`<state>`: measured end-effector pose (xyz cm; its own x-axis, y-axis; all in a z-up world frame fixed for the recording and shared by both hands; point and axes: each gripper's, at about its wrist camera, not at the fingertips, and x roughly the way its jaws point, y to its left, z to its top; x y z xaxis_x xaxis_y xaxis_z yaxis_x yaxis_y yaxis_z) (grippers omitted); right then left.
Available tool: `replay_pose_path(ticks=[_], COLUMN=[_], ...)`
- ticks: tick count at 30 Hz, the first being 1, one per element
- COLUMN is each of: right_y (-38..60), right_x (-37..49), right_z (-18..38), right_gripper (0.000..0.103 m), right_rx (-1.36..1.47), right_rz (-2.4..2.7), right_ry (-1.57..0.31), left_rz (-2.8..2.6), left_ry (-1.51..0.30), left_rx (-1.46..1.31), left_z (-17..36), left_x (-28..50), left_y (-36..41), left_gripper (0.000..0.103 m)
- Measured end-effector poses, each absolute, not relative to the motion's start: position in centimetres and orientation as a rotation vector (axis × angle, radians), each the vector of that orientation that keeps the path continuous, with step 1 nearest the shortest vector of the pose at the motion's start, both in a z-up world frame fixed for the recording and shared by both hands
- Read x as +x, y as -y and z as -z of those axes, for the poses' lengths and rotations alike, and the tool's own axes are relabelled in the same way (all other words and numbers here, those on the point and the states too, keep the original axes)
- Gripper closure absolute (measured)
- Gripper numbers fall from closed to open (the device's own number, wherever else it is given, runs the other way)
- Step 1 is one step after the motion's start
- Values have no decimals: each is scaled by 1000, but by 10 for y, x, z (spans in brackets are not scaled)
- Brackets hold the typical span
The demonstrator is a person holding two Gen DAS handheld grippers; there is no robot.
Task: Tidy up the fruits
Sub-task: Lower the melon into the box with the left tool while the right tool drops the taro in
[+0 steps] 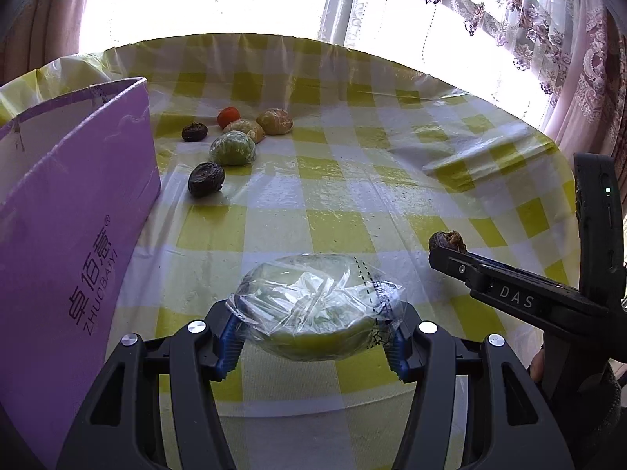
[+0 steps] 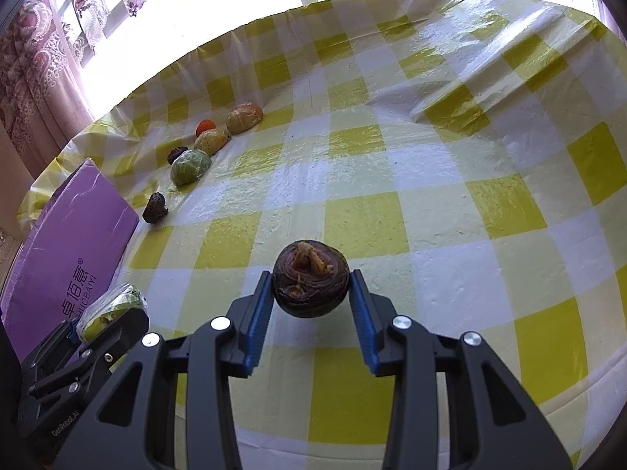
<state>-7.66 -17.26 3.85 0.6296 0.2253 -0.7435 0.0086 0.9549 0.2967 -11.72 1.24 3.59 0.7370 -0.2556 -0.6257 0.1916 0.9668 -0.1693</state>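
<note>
My left gripper is shut on a green fruit wrapped in clear plastic and holds it above the checked table. My right gripper is shut on a dark brown round fruit, also held above the table. The right gripper shows at the right of the left wrist view with the brown fruit at its tip. The left gripper shows at the lower left of the right wrist view with the wrapped fruit.
A purple cardboard box stands at the left, also in the right wrist view. Several fruits lie in a group at the far left: a wrapped green one, two dark ones, an orange one. The yellow checked tablecloth has a fold.
</note>
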Motion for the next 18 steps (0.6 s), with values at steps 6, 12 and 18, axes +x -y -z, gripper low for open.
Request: replay_pose_path(ticks=[6, 12, 18], right_y=[125, 59, -4], right_x=[-84, -100, -122], right_z=[-57, -111, -154], right_gripper=[63, 63, 63], right_rx=[259, 188, 125], right_rz=[-268, -517, -736], right_ry=[-855, -717, -604], left_rz=[266, 166, -63], left_ry=[-508, -363, -304], left_rx=[-101, -215, -292], left_z=[-101, -151, -159], left_x=[-168, -201, -224], left_y=[-37, -94, -157], left_gripper=[48, 47, 47])
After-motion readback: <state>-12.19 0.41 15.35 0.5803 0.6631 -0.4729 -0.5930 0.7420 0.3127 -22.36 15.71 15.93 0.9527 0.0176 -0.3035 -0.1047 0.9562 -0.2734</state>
